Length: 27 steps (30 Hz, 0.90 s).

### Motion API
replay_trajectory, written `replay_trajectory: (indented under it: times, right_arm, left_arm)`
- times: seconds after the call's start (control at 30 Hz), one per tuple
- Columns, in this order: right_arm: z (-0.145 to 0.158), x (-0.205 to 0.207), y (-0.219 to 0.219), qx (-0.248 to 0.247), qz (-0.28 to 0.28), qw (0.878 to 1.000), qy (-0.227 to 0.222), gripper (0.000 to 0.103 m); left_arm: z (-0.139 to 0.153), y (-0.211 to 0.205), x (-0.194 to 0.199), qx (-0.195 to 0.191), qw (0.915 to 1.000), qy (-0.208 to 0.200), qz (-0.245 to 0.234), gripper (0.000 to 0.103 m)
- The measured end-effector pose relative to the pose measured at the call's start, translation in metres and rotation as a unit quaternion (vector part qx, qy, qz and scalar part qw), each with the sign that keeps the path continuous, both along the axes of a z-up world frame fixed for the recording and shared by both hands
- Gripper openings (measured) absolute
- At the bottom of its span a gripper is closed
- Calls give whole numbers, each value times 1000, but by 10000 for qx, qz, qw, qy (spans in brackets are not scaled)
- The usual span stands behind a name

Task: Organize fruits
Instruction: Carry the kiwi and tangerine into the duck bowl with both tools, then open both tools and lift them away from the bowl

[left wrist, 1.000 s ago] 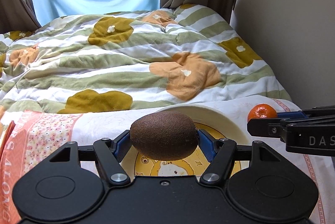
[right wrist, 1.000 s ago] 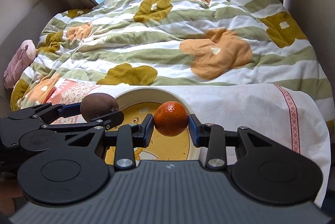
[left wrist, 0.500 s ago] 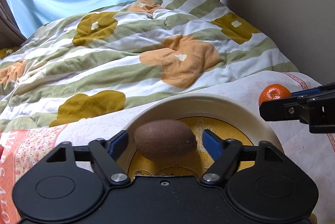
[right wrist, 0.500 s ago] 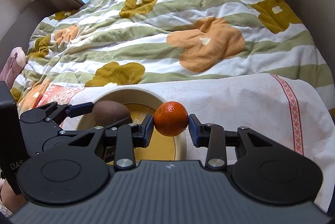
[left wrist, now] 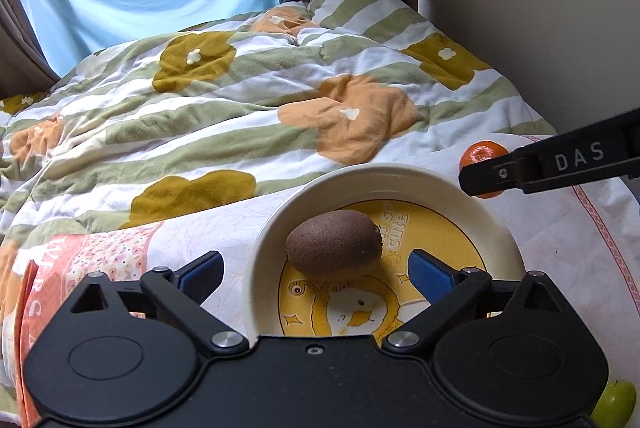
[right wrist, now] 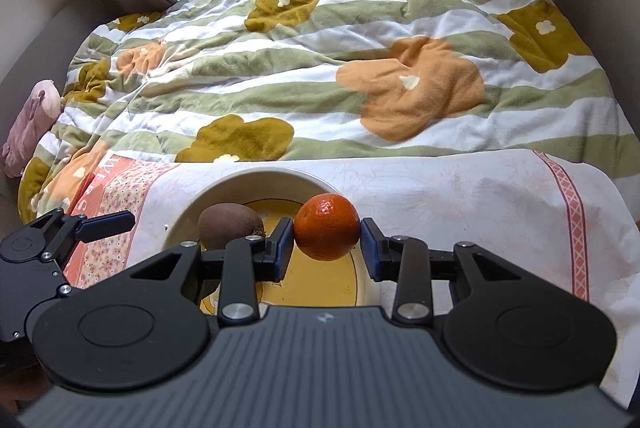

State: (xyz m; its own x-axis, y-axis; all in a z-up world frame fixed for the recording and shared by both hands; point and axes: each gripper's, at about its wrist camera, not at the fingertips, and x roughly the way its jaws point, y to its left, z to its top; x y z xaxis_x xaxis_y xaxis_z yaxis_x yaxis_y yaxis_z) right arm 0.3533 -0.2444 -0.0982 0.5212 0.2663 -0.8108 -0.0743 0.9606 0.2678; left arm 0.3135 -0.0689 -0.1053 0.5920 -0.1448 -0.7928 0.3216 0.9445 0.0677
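On the bed, a cream bowl (left wrist: 452, 184) with a yellow cartoon bottom sits on a white printed cloth (right wrist: 480, 196) spread over the flowered quilt (left wrist: 240, 100). Inside the bowl lies a brown kiwi (left wrist: 334, 245), resting on the yellow floor toward the left side and touching neither blue pad. The left gripper (left wrist: 316, 274) hangs just behind it with its jaws spread wide, one finger outside the bowl's left rim and the other over the bowl's inside, holding nothing.

From the right wrist view, the right gripper (right wrist: 326, 244) is clamped on an orange mandarin (right wrist: 327, 226), both blue pads pressing its sides. The mandarin hangs above the bowl's right half, clear of the bottom, near the kiwi (right wrist: 230, 224) but apart from it. The left gripper (right wrist: 80, 228) shows at the lower left of that view, one finger reaching over the cloth beside the bowl (right wrist: 188, 208).

A green fruit (left wrist: 616, 402) peeks out at the lower right corner of the left wrist view, mostly hidden by the gripper body. A pink stuffed toy (right wrist: 30, 120) lies at the quilt's left edge.
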Motion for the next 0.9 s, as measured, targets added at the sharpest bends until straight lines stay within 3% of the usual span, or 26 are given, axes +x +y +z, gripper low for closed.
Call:
replay_trajectory:
  times: [0.53, 0.6, 0.67, 0.9]
  right_arm:
    - [-41, 28, 35, 26, 370, 9992, 165, 53]
    - [-42, 28, 37, -11, 347, 9993, 113, 69]
    - [-39, 26, 36, 48, 381, 9992, 96, 101]
    - [-23, 13, 37, 38, 384, 9992, -125, 103]
  left_arm:
    - [5, 28, -19, -52, 9992, 12, 387, 101]
    - [4, 29, -20, -29, 9992, 17, 405, 101]
    - [4, 31, -23, 5, 9990, 16, 440, 101]
    - [11, 37, -32, -101, 9983, -6, 576, 101]
